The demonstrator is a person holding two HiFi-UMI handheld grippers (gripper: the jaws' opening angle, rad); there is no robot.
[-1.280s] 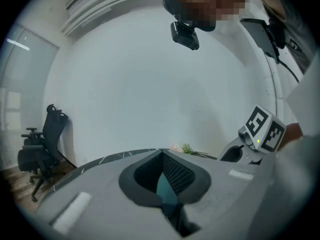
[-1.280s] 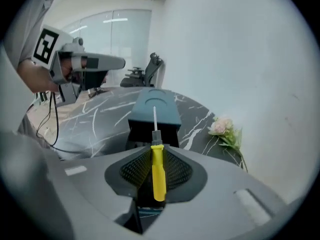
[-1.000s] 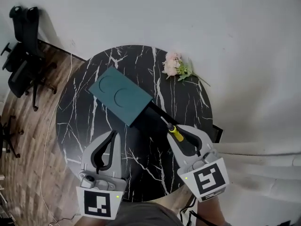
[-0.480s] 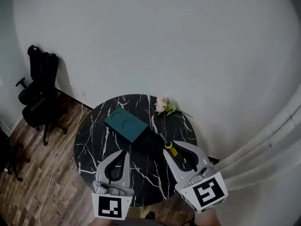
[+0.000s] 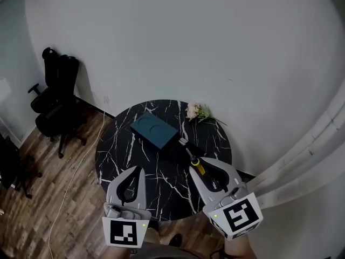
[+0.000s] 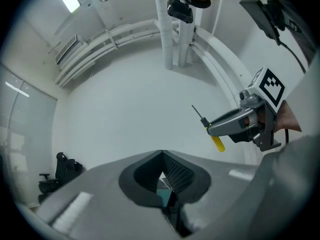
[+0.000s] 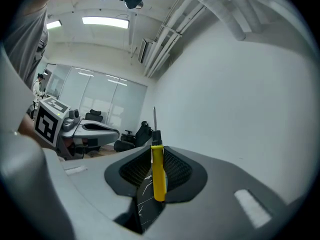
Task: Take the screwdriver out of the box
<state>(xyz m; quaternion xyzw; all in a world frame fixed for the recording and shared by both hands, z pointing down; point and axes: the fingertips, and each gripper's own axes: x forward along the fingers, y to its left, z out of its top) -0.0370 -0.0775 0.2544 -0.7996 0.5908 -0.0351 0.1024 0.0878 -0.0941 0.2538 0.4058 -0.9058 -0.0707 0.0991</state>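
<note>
Both grippers have risen well clear of the table [image 5: 123, 147], leaving the box [image 5: 154, 129] on it. The right gripper [image 5: 195, 165] clamps the yellow screwdriver [image 7: 159, 176]; the left gripper [image 5: 138, 170] has its jaws closed, empty.

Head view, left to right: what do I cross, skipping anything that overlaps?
Black office chairs → teal box → flowers → white curtain
</note>
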